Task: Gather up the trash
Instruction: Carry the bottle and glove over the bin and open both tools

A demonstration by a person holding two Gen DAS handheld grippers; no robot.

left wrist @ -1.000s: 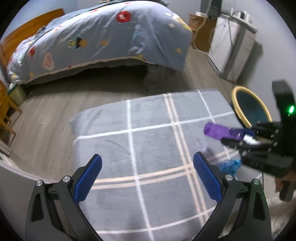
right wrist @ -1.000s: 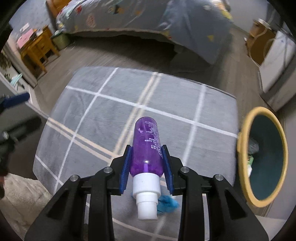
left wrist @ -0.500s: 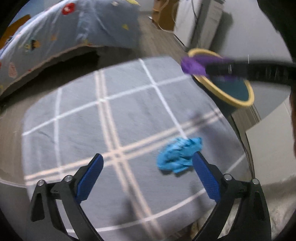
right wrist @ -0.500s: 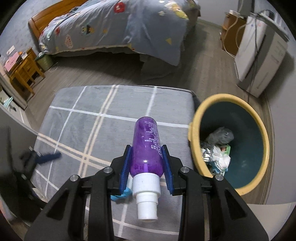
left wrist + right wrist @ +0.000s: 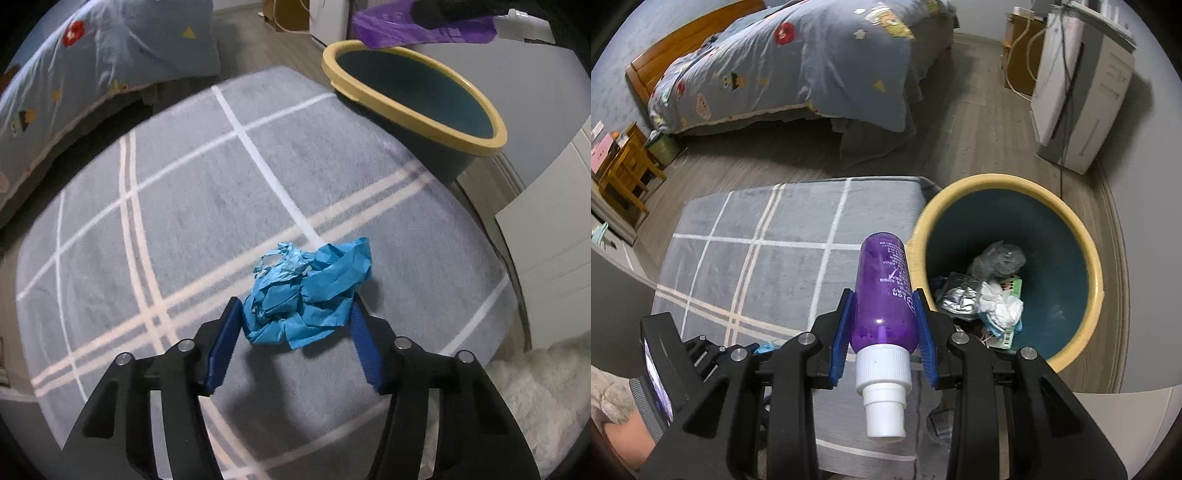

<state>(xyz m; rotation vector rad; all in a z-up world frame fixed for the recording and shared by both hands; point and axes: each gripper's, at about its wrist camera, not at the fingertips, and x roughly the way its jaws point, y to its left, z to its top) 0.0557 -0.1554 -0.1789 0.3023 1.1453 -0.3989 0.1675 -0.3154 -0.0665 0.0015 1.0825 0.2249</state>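
the left tongs (image 5: 295, 314) point down at a crumpled blue paper (image 5: 308, 291) that lies on the grey checked cover (image 5: 184, 206) of a low padded worktop. their jaws are closing, with the paper between the blue pads (image 5: 221, 345); the pads stand right at its two sides, and it is hard to tell whether they press it yet. the paper sits near the cover's front right part, well apart from the yellow-rimmed bin (image 5: 413, 110) just past the cover's far right edge.

the right tongs (image 5: 884, 317) are clamped on a purple bottle (image 5: 884, 288), which lies along the jaws with its white cap (image 5: 884, 391) toward the camera. the bottle's far end hangs at the left rim of the bin (image 5: 1093, 266). inside the bin lie a grey wad, foil, white paper and a green packet. from the left wrist view the bottle (image 5: 424, 26) shows as a purple blur above the bin's far rim. a bed with a blue quilt (image 5: 798, 62) stands behind on the wooden floor.
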